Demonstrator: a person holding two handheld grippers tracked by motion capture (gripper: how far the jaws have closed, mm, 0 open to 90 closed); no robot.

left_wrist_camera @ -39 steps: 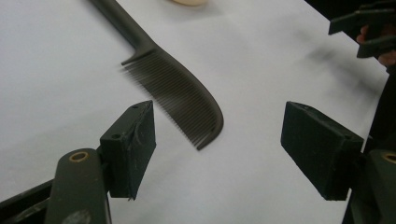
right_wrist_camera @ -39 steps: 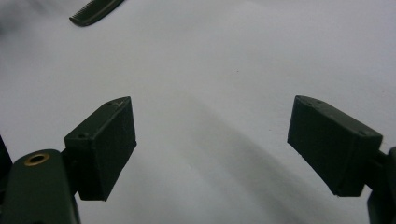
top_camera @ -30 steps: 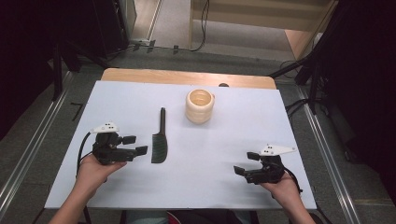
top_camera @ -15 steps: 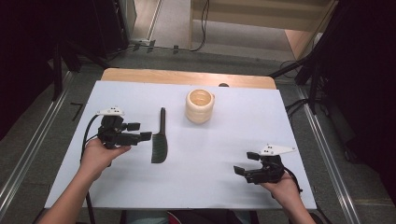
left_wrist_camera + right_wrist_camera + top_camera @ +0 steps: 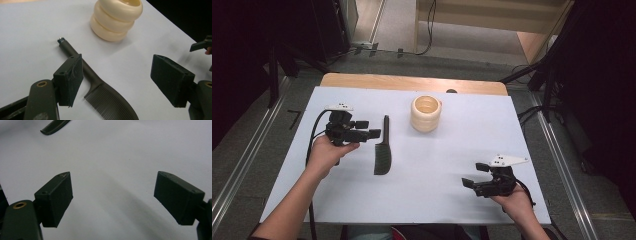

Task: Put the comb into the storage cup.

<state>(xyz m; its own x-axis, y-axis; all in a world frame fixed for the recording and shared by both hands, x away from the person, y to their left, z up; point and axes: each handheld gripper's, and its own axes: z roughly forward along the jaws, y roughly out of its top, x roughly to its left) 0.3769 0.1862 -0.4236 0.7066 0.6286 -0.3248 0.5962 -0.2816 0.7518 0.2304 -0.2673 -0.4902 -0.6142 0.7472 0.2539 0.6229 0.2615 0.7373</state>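
White table [image 5: 452, 165]: left gripper's [image 5: 366, 129] finger [image 5: 68, 80] partly hides comb [image 5: 383, 150].

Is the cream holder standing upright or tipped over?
Upright. The cream holder sits on its base on the white table, its round opening facing up; the left gripper view shows its stacked rings level.
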